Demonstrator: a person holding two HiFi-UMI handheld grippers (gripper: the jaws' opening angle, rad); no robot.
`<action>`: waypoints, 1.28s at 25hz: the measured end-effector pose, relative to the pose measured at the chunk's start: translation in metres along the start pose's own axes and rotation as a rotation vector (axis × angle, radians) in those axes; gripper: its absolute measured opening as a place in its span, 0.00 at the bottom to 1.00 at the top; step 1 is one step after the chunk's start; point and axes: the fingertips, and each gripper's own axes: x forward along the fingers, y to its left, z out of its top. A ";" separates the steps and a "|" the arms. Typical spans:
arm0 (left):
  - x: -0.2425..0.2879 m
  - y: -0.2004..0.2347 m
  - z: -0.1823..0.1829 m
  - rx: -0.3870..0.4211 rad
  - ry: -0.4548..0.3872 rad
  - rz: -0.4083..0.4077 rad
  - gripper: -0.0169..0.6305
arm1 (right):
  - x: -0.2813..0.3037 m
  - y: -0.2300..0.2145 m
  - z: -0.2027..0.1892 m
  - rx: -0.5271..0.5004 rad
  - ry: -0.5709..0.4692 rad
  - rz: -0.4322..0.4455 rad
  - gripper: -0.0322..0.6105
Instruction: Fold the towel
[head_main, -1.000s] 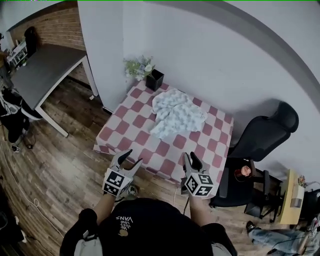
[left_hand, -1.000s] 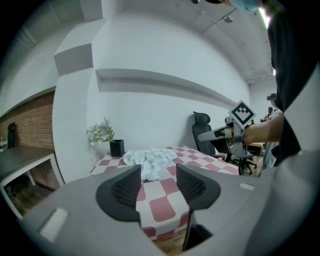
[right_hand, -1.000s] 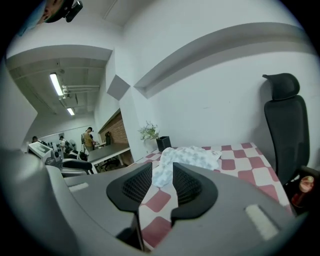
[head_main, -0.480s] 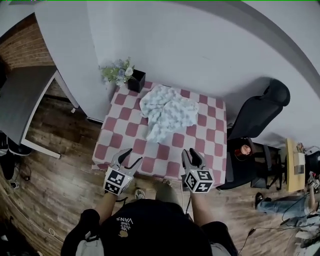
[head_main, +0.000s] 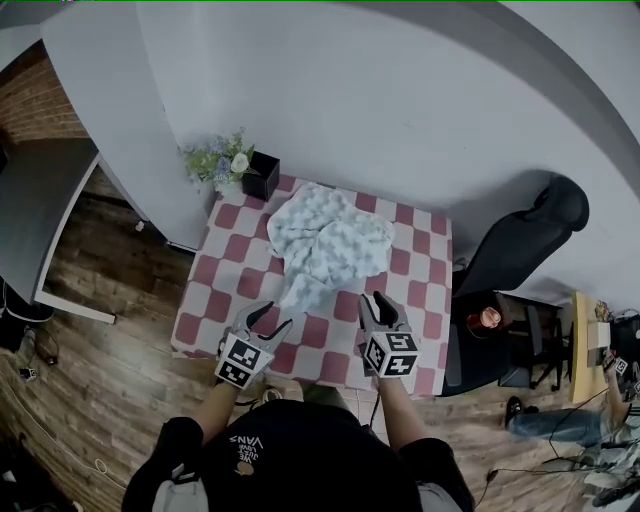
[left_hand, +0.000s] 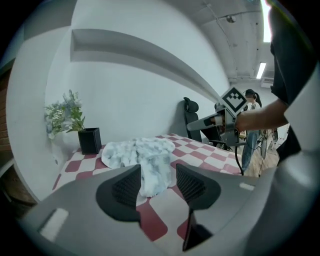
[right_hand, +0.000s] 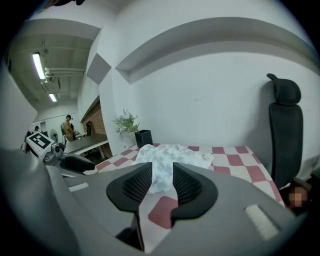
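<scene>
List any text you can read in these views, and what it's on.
"VANS": on the person's black garment, upside down in the head view.
Smaller print beside it: too small to read.
Left gripper and right gripper cubes: square patterns, no words.

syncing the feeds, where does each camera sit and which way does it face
Head view: on the person's head, down at table and towel; shows left gripper, right gripper, forearms.
Left gripper view: on that gripper, along its open jaws toward towel and plant pot; right gripper at right.
Right gripper view: on that gripper, along its open jaws toward towel; left gripper at left.
All share the towel.
</scene>
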 end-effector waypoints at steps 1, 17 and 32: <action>0.007 0.001 0.000 -0.001 0.009 0.002 0.33 | 0.009 -0.004 0.004 -0.008 0.006 0.011 0.23; 0.089 0.017 -0.013 -0.032 0.140 0.004 0.33 | 0.154 -0.026 0.035 -0.310 0.122 0.135 0.30; 0.106 0.024 -0.038 -0.081 0.235 0.006 0.36 | 0.234 -0.015 0.010 -0.507 0.285 0.240 0.35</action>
